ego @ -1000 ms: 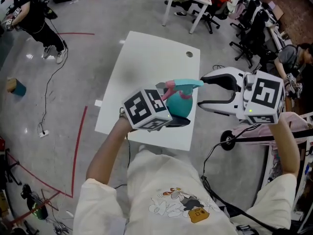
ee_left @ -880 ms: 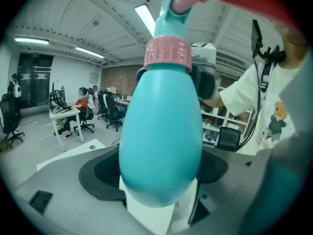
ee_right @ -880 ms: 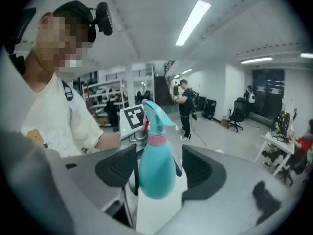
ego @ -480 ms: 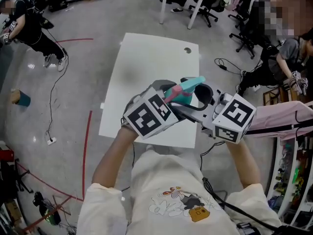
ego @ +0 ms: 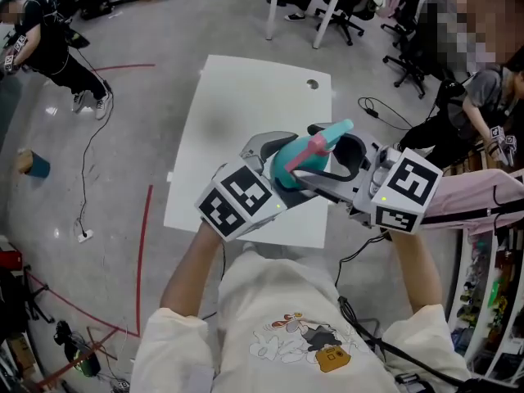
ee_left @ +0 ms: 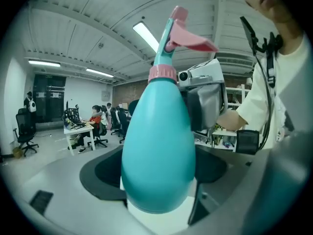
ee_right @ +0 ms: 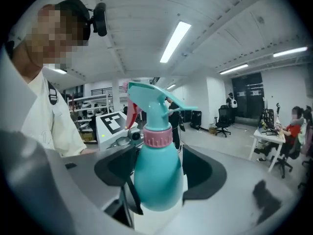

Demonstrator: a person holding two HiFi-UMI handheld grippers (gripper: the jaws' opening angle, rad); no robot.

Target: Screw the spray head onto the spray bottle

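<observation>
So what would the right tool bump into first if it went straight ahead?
Probably the teal spray bottle: it stands between the jaws of the right tool, which have just been opening. The left tool holds it.

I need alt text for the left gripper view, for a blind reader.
A teal spray bottle, its spray head with a pink trigger on top, fills the centre, gripped in the tongs of the left gripper. Far behind, people sit at a desk in an office.
</observation>
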